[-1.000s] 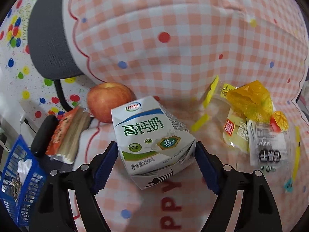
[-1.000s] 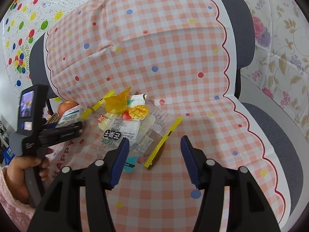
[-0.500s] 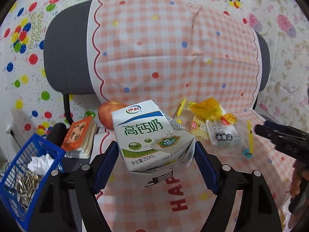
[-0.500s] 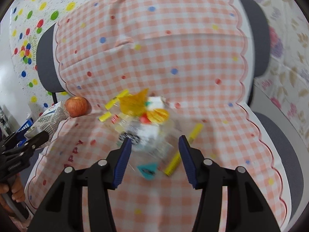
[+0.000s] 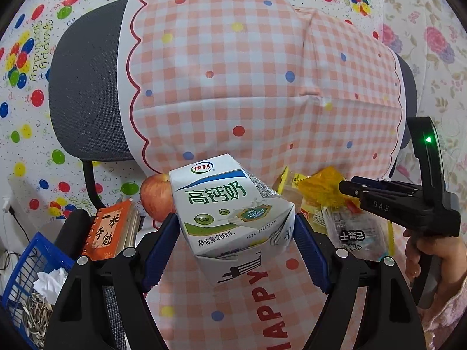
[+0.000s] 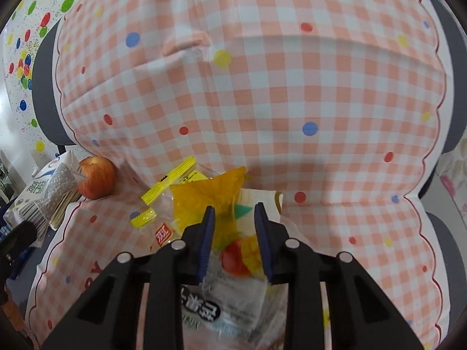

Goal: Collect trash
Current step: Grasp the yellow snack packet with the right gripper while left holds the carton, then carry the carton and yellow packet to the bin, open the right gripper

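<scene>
My left gripper [image 5: 235, 227] is shut on a crumpled white and green milk carton [image 5: 230, 213] and holds it above the checked chair seat. The carton also shows in the right wrist view [image 6: 46, 186]. My right gripper [image 6: 235, 233] has its fingers partly closed around a pile of clear and yellow snack wrappers [image 6: 216, 204] on the seat. The fingers straddle the wrappers; a firm grip is not clear. In the left wrist view the right gripper [image 5: 347, 188] reaches over the wrappers [image 5: 324, 189].
A red apple [image 5: 156, 199] and an orange notebook [image 5: 108, 230] lie at the seat's left edge. A blue basket [image 5: 26, 288] with tissue and seed shells sits low on the left. The chair back [image 5: 248, 73] is draped in pink checked cloth.
My left gripper has lifted the carton off the seat and pulled back. My right gripper has moved down and forward onto the wrappers and its fingers have closed in.
</scene>
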`<state>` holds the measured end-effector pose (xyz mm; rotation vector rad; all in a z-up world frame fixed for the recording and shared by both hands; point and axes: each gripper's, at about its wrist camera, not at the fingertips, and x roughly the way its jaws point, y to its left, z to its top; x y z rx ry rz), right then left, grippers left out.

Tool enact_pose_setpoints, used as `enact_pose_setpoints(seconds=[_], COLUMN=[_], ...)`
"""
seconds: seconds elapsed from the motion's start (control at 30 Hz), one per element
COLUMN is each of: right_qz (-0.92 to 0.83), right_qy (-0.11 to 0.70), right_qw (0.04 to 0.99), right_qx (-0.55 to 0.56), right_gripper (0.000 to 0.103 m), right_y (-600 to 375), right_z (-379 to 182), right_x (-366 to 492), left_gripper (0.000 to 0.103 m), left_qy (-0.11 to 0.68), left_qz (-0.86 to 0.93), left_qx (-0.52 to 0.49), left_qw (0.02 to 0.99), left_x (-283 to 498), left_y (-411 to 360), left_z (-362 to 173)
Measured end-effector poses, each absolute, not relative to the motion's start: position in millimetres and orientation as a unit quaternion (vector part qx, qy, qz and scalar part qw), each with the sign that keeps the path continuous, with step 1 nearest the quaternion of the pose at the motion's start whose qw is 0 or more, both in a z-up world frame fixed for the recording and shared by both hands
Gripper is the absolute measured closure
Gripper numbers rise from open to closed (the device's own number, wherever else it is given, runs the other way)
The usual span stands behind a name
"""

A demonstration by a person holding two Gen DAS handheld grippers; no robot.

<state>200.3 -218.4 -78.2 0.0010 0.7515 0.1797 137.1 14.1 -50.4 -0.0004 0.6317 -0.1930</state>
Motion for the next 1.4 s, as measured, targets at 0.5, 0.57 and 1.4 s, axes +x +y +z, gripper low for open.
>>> enact_pose_setpoints(seconds=[0.5,0.57,1.4], right_qz=[0.109,0.111,-0.009], right_qy=[0.323,0.305,0.258], right_qw=[0.94,0.946,0.961], right_qx=[0.019,0.023,0.096], right_gripper=[0.102,0.102,0.102], right_y=[-213,-218,-321], right_z=[-45,-23,-8], right_x=[183,165,-84], left_gripper=[0.025,0.025,0.028], left_qy=[0.31,0.296,0.254], left_qz=[-0.092,-0.095,-0.316], left_qx=[-0.002,-0.001,0.041], left_qw=[0.946,0.95,0.913], left_x=[130,122,-27], left_y=[18,18,-120], left_z=[-45,-32,-22])
